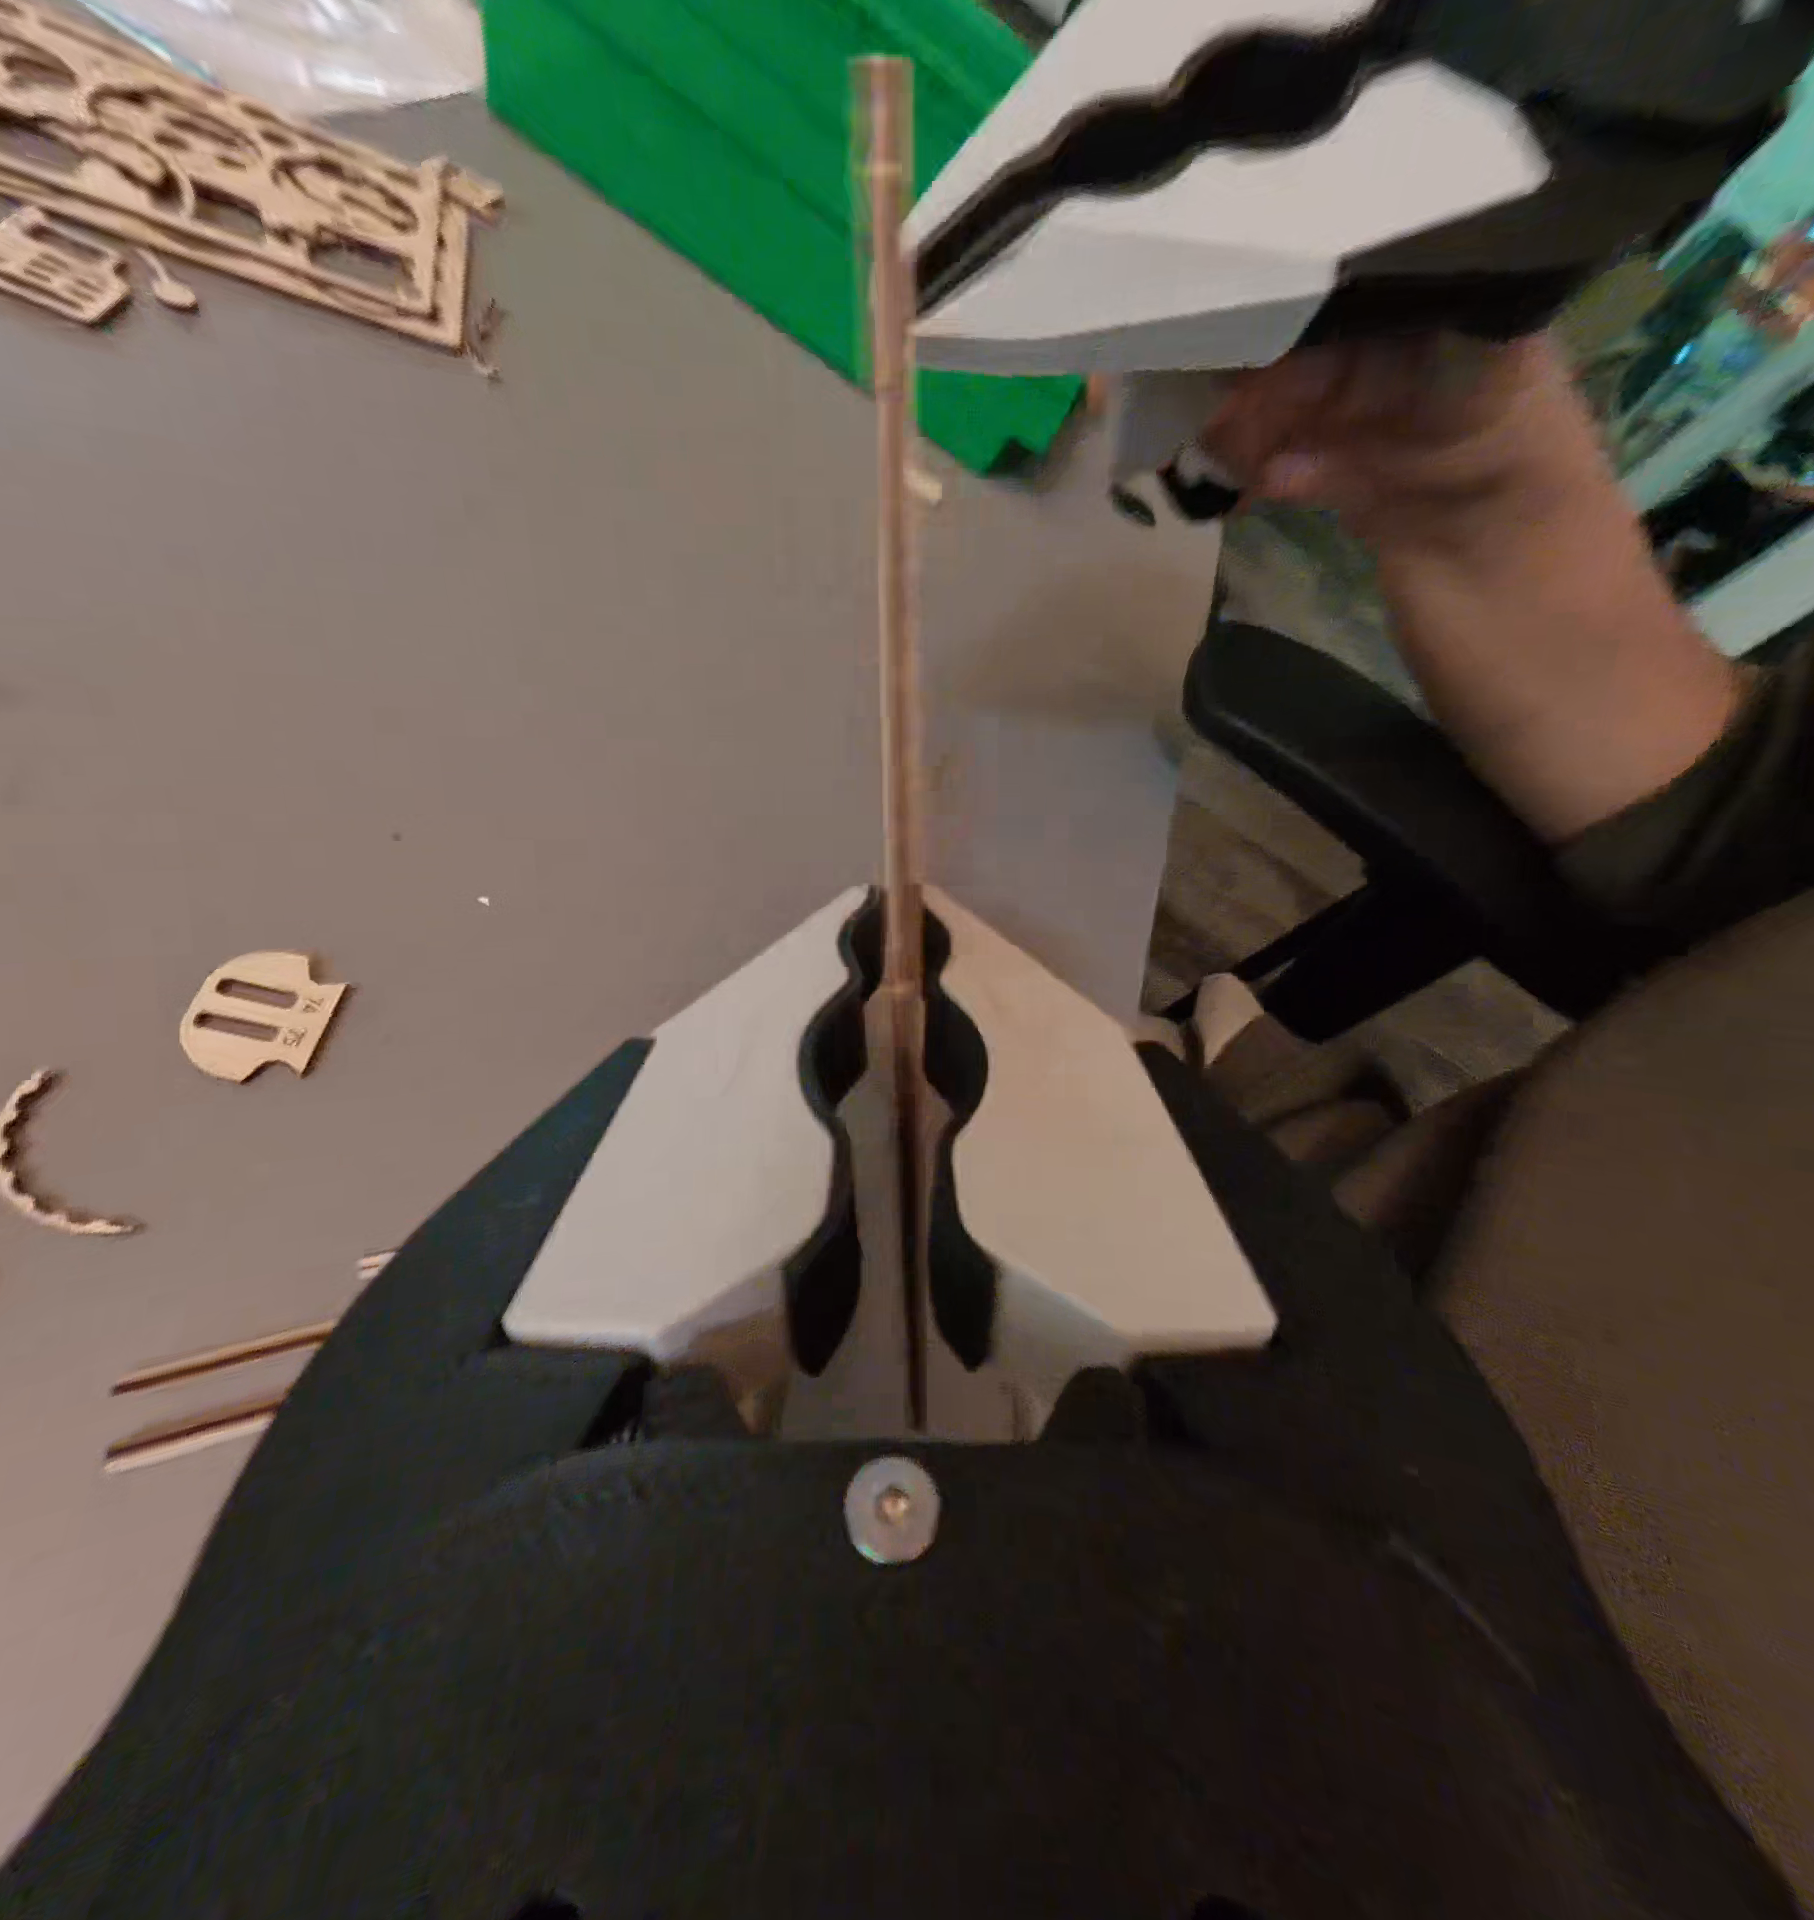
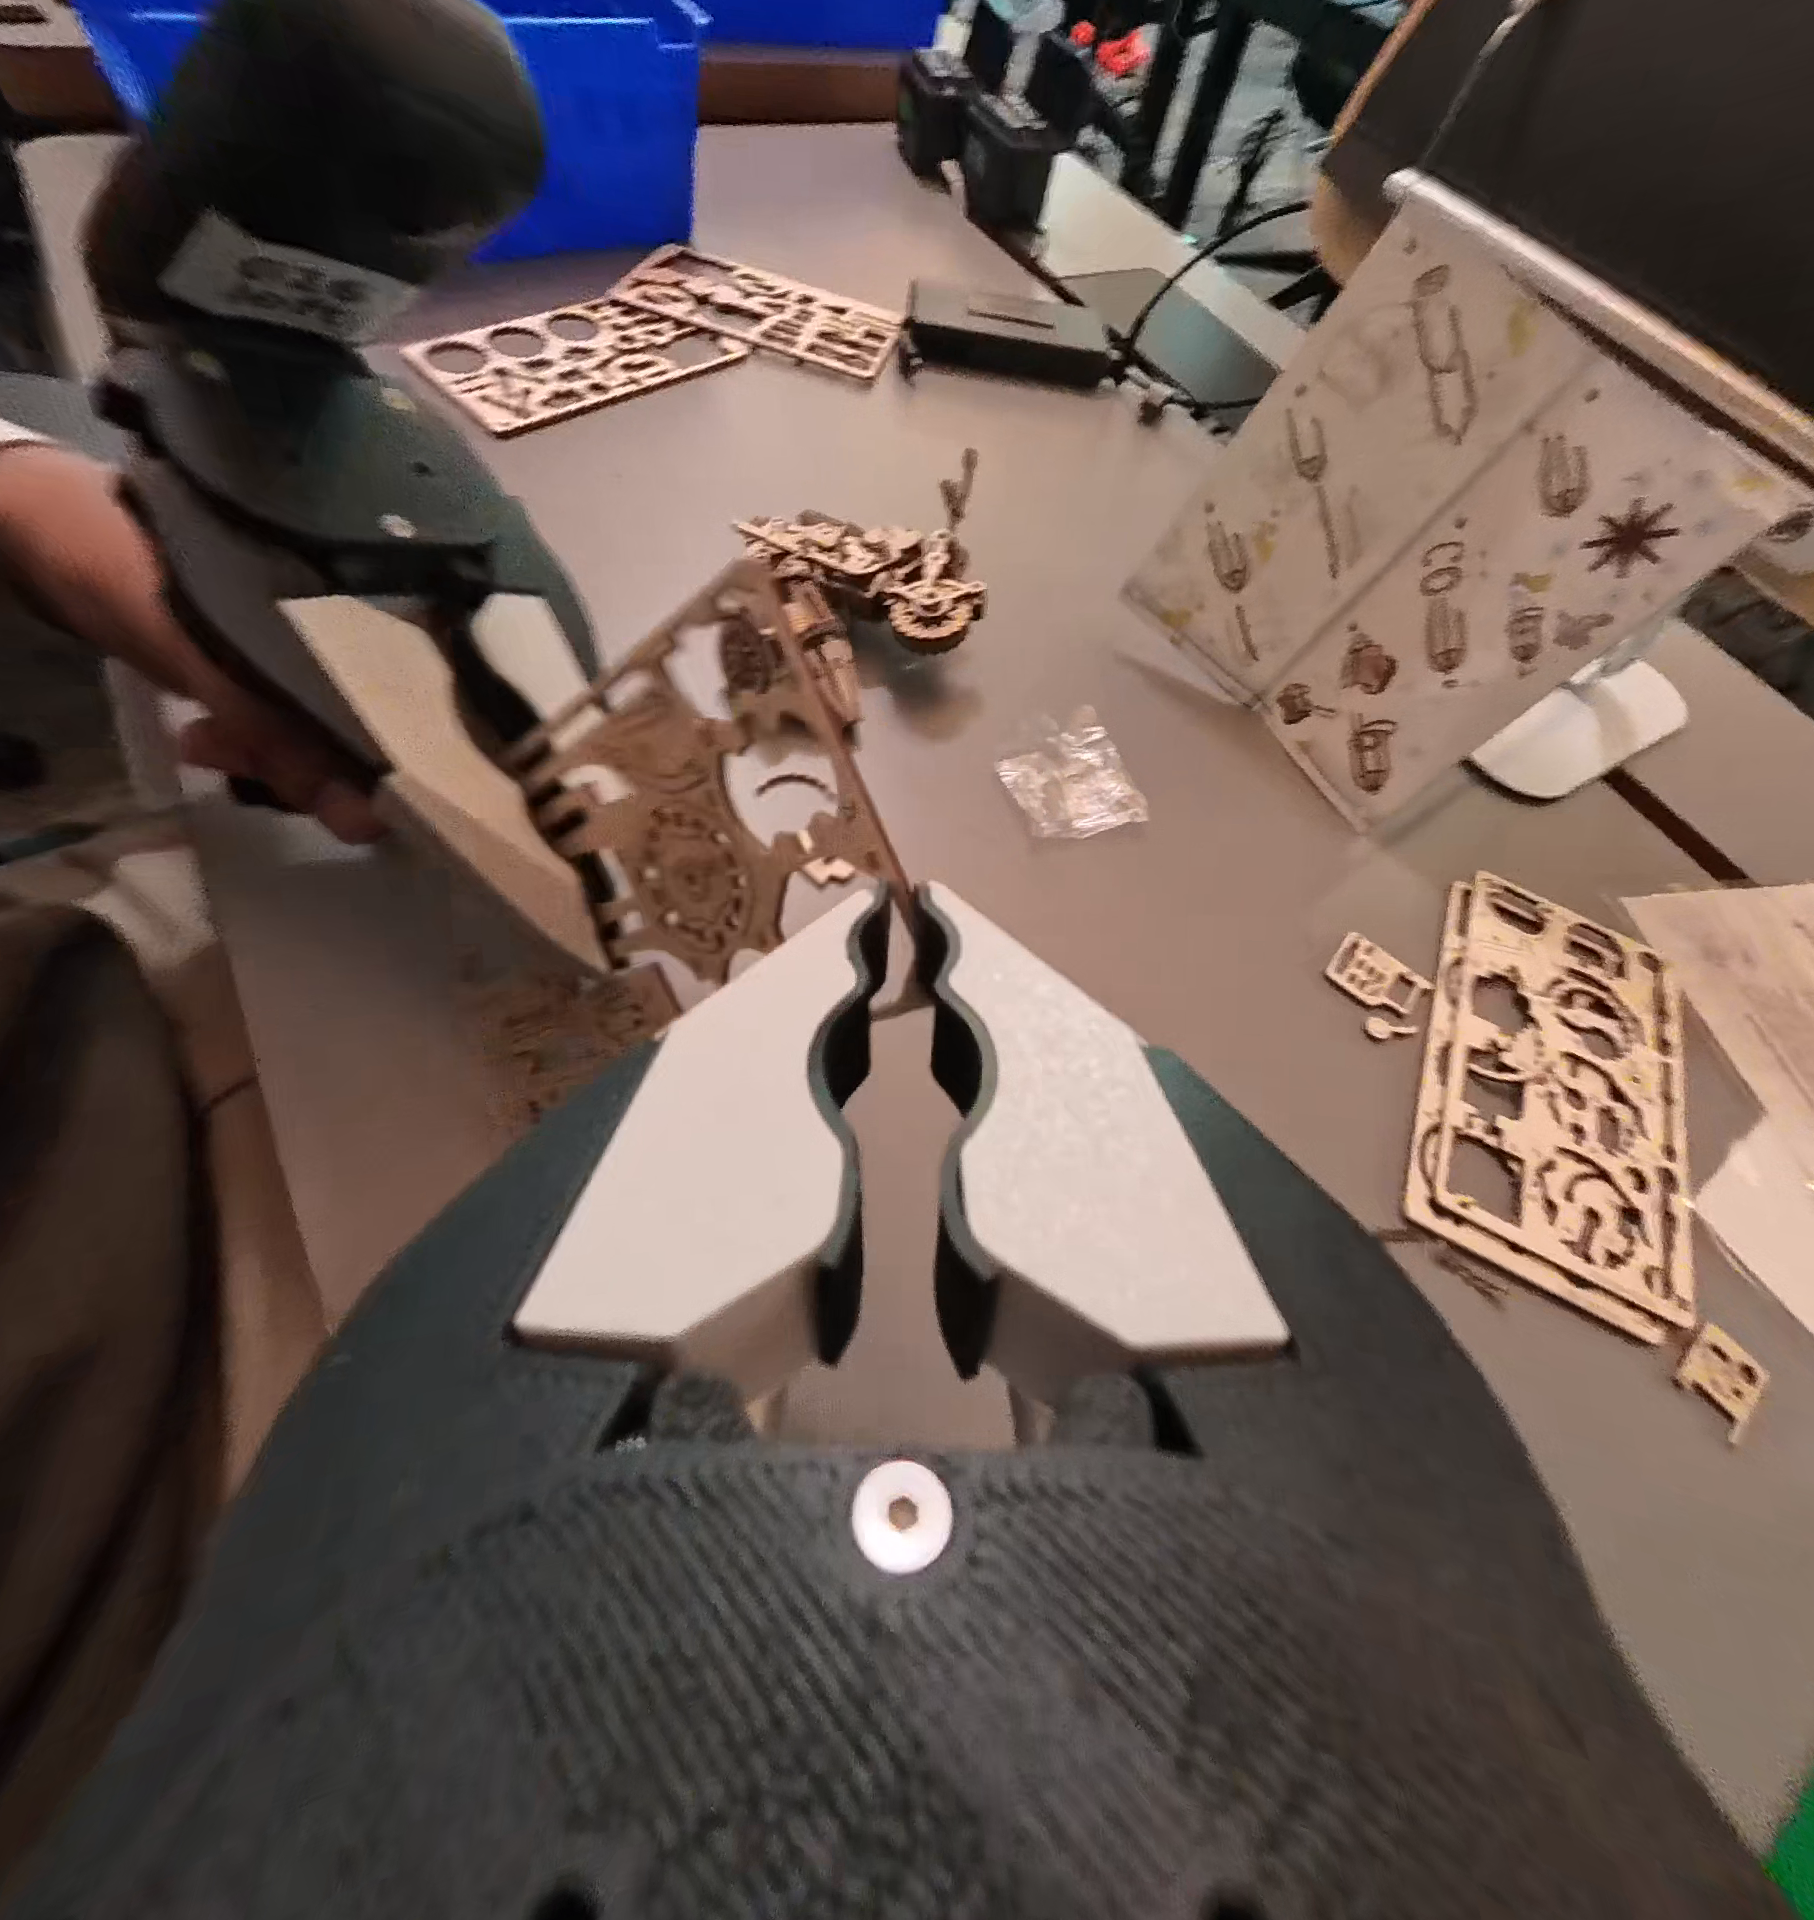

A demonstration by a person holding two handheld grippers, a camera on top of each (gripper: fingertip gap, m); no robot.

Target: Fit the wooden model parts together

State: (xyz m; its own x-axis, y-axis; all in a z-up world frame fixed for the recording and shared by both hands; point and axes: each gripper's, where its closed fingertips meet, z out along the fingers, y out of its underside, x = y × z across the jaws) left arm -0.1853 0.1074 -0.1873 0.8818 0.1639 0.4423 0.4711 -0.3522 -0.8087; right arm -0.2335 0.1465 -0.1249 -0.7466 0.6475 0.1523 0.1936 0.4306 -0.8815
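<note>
A laser-cut wooden part sheet (image 1: 898, 623) shows edge-on as a thin upright strip in the left wrist view. My left gripper (image 1: 898, 904) is shut on its near edge. My right gripper (image 1: 918, 291) comes in from the upper right with its tips at the sheet's far end. In the right wrist view the sheet (image 2: 695, 790) shows flat, with gear-shaped cutouts. My right gripper (image 2: 898, 899) is shut on its near corner, and my left gripper (image 2: 560, 790) clamps its left edge. A partly built wooden motorcycle model (image 2: 872, 582) stands on the grey table behind it.
More part sheets lie at the right (image 2: 1557, 1122) and at the back (image 2: 654, 343). An instruction booklet (image 2: 1454, 540) is propped up. A plastic bag (image 2: 1074, 774), loose wooden pieces (image 1: 259, 1018), thin sticks (image 1: 217, 1351), a green bin (image 1: 778, 208) and blue bins (image 2: 612, 135) are around. Across from one pair of fingers to the other is roughly 9 centimeters. Both grippers' tips are roughly 25 centimeters from the partly built wooden motorcycle model (image 2: 872, 582).
</note>
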